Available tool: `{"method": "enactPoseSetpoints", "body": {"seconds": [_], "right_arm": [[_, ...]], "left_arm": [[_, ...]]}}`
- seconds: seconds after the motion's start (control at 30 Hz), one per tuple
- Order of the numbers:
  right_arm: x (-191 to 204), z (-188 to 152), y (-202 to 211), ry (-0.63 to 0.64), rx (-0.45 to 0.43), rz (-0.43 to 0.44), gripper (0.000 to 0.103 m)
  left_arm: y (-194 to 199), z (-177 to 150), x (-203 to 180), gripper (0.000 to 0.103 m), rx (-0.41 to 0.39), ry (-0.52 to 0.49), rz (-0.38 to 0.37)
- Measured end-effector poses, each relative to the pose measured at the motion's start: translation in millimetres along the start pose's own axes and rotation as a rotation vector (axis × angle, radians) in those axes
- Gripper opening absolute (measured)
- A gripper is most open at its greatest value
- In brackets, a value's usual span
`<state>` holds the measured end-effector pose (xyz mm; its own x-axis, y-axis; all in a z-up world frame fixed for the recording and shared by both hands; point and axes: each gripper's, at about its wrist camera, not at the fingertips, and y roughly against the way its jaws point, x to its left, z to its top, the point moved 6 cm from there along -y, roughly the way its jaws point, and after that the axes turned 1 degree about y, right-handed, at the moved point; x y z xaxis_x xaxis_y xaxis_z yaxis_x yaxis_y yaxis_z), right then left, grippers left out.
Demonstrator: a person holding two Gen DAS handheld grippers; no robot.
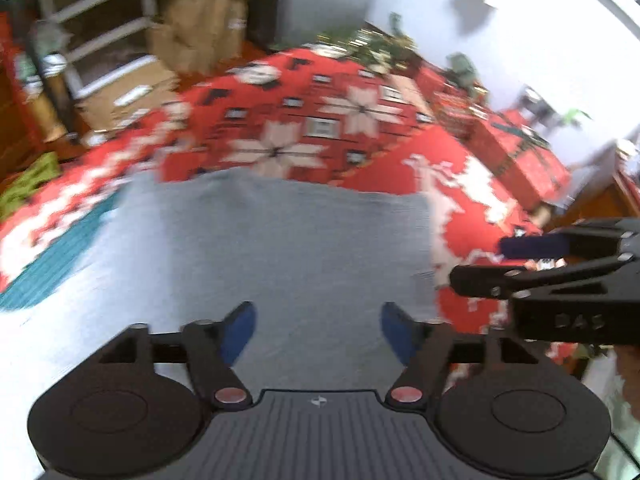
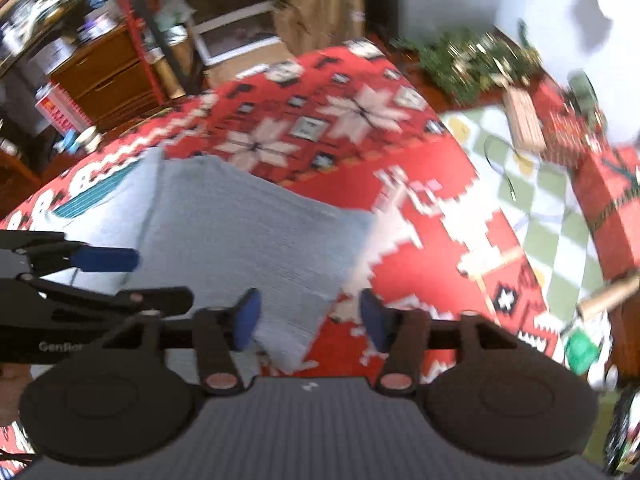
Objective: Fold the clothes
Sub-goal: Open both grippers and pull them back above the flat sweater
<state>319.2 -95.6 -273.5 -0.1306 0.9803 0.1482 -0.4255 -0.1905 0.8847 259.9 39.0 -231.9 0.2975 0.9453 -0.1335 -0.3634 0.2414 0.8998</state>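
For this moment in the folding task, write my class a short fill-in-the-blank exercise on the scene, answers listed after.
1. The garment lying on the patterned cloth is light ____ in colour.
2. The jaws of the left gripper stand ____, with nothing between them.
3. The patterned cloth's background colour is ____.
4. The pads on the right gripper are coloured ____.

Missing words: grey; open; red; blue
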Motion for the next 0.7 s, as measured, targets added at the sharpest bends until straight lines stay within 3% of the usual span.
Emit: {"method": "enactPoseSetpoints", "body": {"seconds": [0.07, 0.23, 0.47, 0.7], "right_arm": [[21, 10, 3, 0.045, -0.017, 0.007, 0.082], [82, 30, 6, 0.144, -0.047, 0.040, 0.103], [177, 23, -22, 0.295, 0.027, 0.089, 0.103], [212, -11, -73, 0.353, 0.154, 0.058, 0.103]], "left_arm": [[13, -11, 19, 0.084, -0.008, 0.042, 0.042], [39, -44, 69, 0.091, -0.004, 0.157, 0.139], [71, -94, 140, 0.092, 0.001, 0.322, 0.269], [68, -148, 187, 0.096, 0.058, 0.498, 0.309]]}}
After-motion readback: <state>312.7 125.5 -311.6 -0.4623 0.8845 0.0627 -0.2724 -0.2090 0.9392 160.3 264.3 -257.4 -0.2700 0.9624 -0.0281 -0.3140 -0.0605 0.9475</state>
